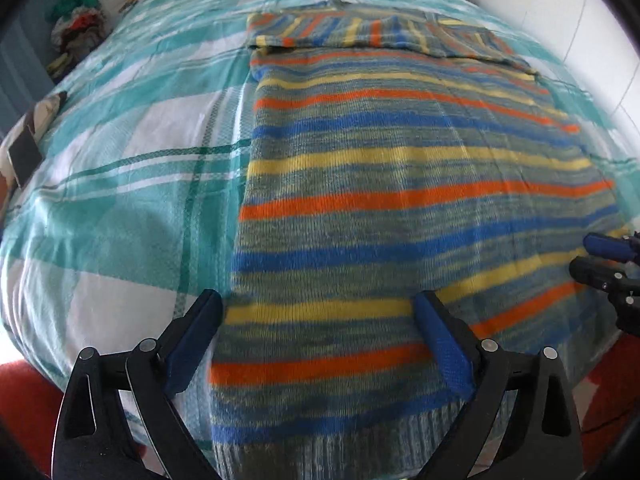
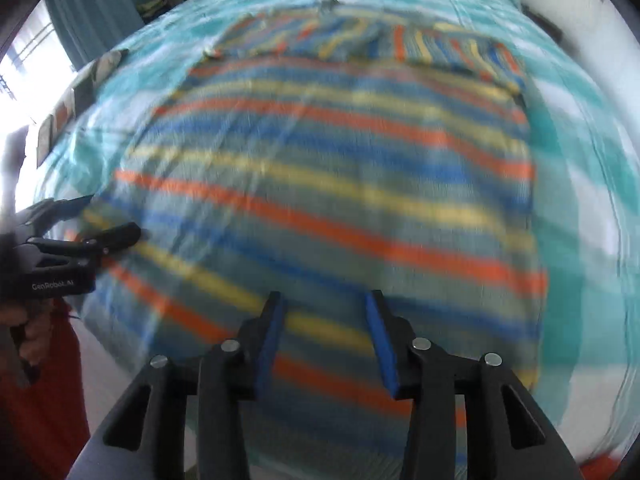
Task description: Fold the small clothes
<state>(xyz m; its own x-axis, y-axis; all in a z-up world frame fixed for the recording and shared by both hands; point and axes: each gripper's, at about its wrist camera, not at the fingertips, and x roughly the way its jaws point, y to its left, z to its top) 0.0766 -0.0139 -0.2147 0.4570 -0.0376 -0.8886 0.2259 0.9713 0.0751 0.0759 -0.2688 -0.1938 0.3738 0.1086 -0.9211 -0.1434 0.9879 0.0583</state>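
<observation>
A: Nearest the lens, left wrist view: my left tongs [image 1: 318,340], spread wide, pinching nothing. Left finger sits over the bedspread just off the sweater's edge; right finger is over the knit itself.

B: And the garment?

A: Striped sweater [image 1: 400,184], bands of blue, yellow and orange on grey-green, lying flat on the bed [image 1: 120,208]. Ribbed hem is closest to me, running out under the tongs at the bottom of the frame. At the far end the sleeves are folded across the body, stripes there running crosswise to the rest.

B: Right side?

A: My right tongs [image 2: 326,336] are also parted, narrower gap than the left, nothing between the blue pads [image 2: 384,344]. They hover over the sweater near its hem end. That view is motion-blurred, so I cannot tell whether the tips touch the knit.

B: Do the two see each other?

A: Yes. Each shows at the other's frame edge, both over the near part of the sweater, well apart from one another.

B: Surroundings?

A: Teal-and-white checked bedspread under everything. A pile of clothes [image 1: 78,20] beyond the far left corner of the bed. Small dark flat items [image 1: 24,154] along the left edge; too small to identify.
</observation>
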